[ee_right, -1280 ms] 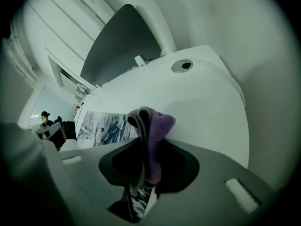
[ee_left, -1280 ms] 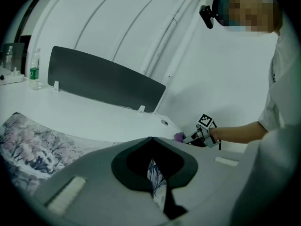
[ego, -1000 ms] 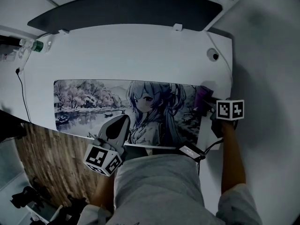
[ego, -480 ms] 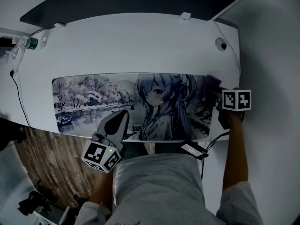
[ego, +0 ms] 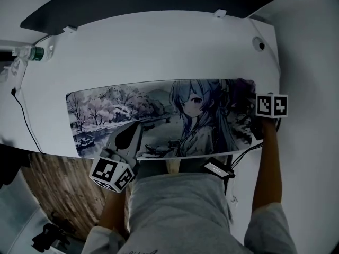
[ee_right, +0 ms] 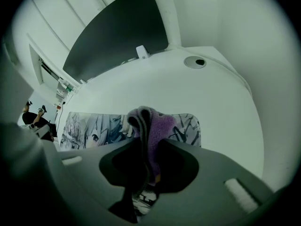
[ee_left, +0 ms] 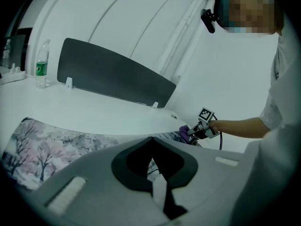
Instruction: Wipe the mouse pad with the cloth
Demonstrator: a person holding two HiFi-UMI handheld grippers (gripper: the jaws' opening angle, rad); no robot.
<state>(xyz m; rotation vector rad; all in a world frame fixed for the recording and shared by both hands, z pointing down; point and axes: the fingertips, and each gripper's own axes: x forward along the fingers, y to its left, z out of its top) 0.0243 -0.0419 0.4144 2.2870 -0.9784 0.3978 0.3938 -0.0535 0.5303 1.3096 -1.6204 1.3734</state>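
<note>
The long mouse pad (ego: 159, 115), printed with an anime girl and blossoming trees beside a lake, lies along the white surface's (ego: 159, 52) near edge. The right hand-held gripper (ee_right: 143, 142) grasps a bunched, fuzzy purple cloth (ee_right: 157, 124) at the pad's right end. The left hand-held gripper (ee_left: 150, 140) is clenched on nothing.

A dark divider panel (ego: 143, 1) is seen along the tabletop's (ego: 159, 52) far edge. A water bottle (ego: 32, 53) is found far left of the left tool (ego: 136, 128). A round grommet (ee_right: 194, 61) is set beyond the right tool (ee_right: 146, 164).
</note>
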